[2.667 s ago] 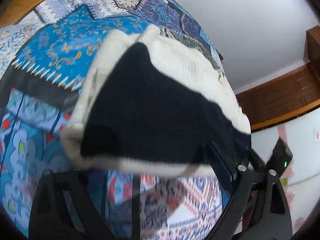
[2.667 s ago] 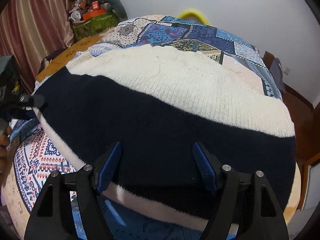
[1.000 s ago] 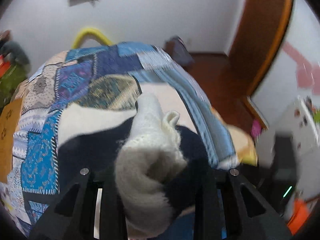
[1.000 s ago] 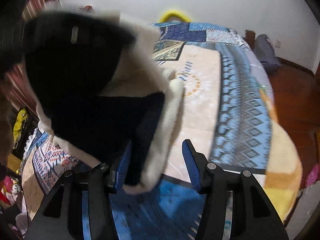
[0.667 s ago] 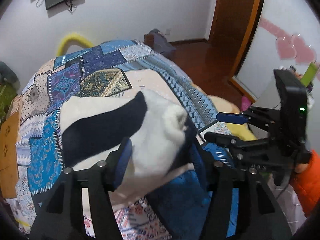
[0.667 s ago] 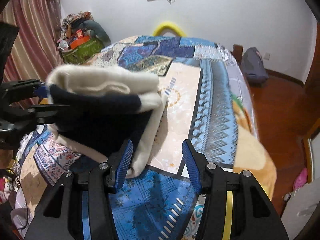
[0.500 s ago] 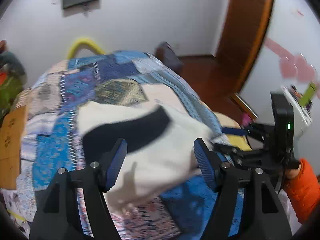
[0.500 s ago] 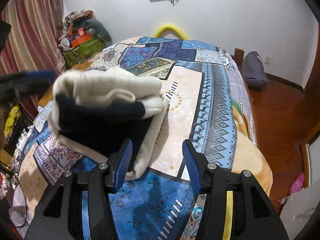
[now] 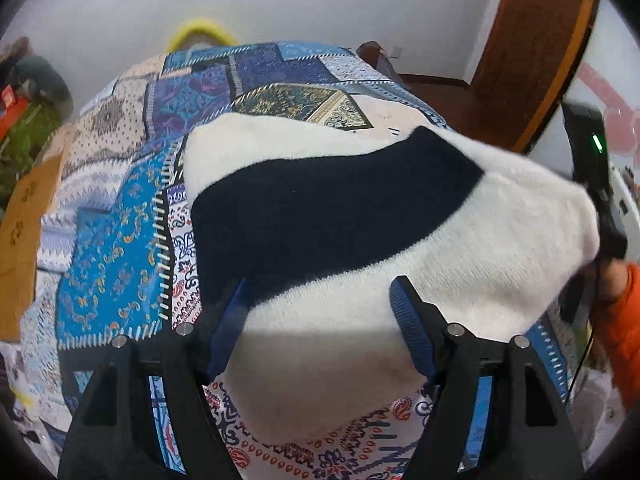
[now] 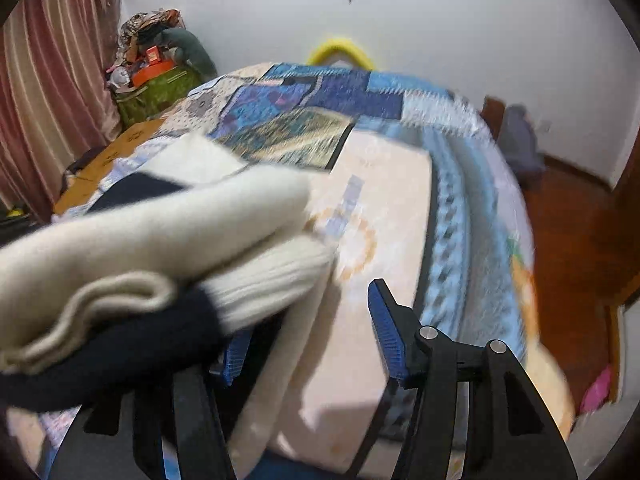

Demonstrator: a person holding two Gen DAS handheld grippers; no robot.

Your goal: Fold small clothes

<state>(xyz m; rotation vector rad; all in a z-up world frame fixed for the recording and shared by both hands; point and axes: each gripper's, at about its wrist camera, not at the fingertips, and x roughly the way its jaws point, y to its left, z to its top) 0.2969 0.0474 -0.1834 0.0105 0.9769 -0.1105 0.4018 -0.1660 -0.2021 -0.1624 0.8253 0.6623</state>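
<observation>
Draping fuzzy cream-and-navy knit sweater (image 9: 360, 216) on patchwork quilt (image 9: 120, 216), left gripper (image 9: 320, 320) spread wide, right gripper (image 10: 308, 328) seemingly parted too.

One cream-and-navy sweater (image 9: 360, 216), one patchwork bedspread (image 9: 120, 232), two grippers: left (image 9: 320, 320), right (image 10: 308, 332).

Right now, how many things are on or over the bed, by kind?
Cream and navy sweater: 1
Patchwork bedspread: 1
Hand-held gripper: 2, left hand-held gripper and right hand-held gripper
Total: 4
</observation>
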